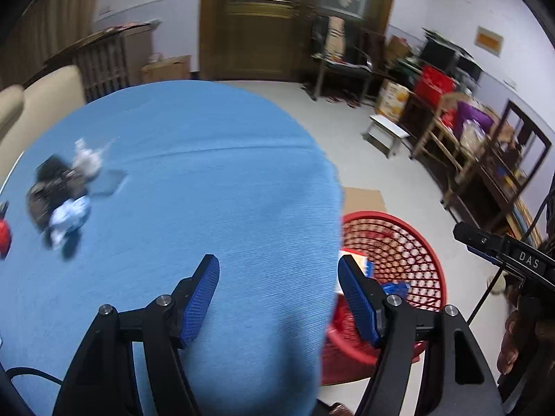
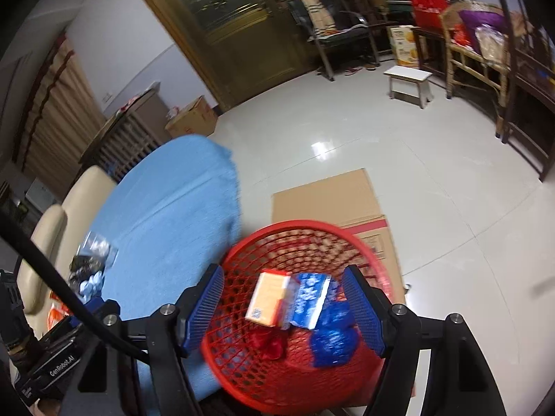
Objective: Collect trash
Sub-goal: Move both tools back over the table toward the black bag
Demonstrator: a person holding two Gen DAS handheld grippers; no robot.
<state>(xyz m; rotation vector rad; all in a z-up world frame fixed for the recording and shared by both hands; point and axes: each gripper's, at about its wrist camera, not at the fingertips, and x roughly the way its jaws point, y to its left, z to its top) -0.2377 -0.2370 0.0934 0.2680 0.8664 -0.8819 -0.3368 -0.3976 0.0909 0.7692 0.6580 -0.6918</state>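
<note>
On the blue-clothed table [image 1: 208, 173] a blurred trash pile [image 1: 60, 197] lies at the left: a dark wrapper, white tissue and a pale blue crumpled piece, with a clear plastic scrap [image 1: 109, 182] beside it. My left gripper [image 1: 277, 261] is open and empty over the table's right edge. A red mesh basket [image 2: 295, 225] stands on the floor against the table. In it lie an orange-white box [image 2: 269, 298], a blue-white packet [image 2: 310, 300], a crumpled blue bag [image 2: 333, 343] and a red scrap [image 2: 270, 343]. Above the basket my right gripper [image 2: 283, 270] is open and holds nothing.
Flat cardboard [image 2: 322, 197] lies on the tiled floor behind the basket. A cream sofa [image 1: 45, 93] borders the table's far left. A small white stool [image 2: 409, 83], chairs and cluttered shelves line the far right wall. A red object [image 1: 4, 235] sits at the table's left edge.
</note>
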